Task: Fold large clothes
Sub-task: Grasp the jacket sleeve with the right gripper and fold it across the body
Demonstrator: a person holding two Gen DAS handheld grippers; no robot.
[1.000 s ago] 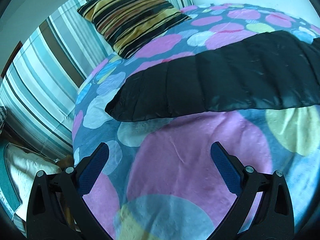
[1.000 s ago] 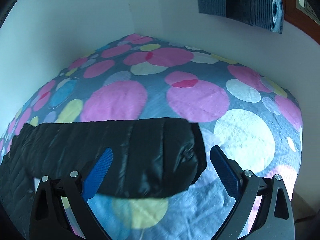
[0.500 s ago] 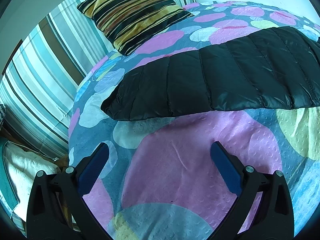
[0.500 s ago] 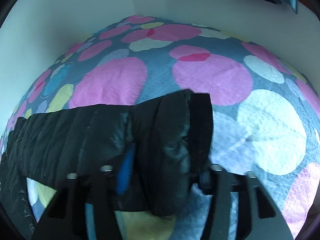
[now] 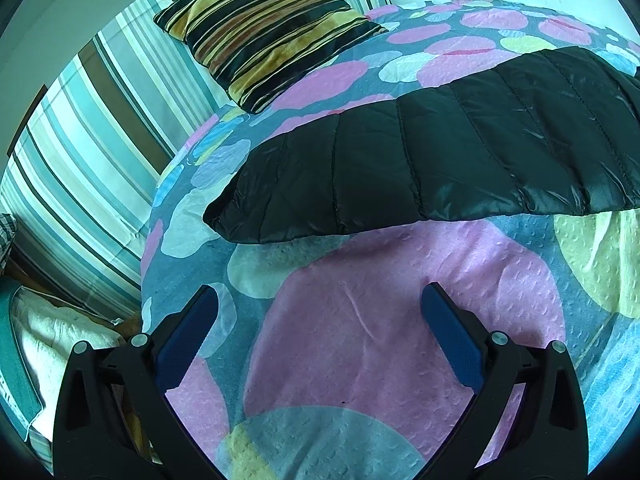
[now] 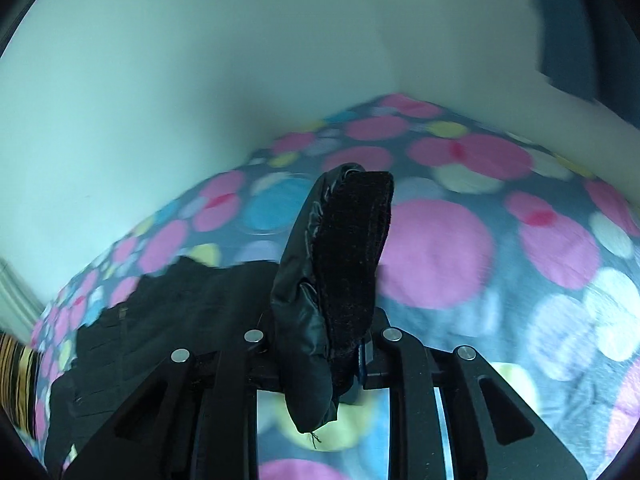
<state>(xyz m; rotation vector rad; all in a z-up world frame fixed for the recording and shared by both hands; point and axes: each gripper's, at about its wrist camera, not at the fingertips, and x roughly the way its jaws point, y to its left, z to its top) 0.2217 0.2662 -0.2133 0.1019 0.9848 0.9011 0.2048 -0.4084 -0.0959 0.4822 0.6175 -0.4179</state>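
1. Black puffer jacket (image 5: 440, 152) stretched across the bed (image 5: 400, 340), lots of bare polka-dot cover near the front edge.
2. Left gripper (image 5: 320, 320) fingers wide apart, nothing between.
3. Right gripper (image 6: 320, 344) fingers just closed, clamped on jacket cuff (image 6: 344, 256), lifted off bed.
4. Striped pillow (image 5: 264, 28) at far left corner.

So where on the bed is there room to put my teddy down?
Bare bedspread lies between the open left gripper and the black jacket. More lies beyond the cuff in the right gripper, toward the wall. It is crowded by the striped pillow.
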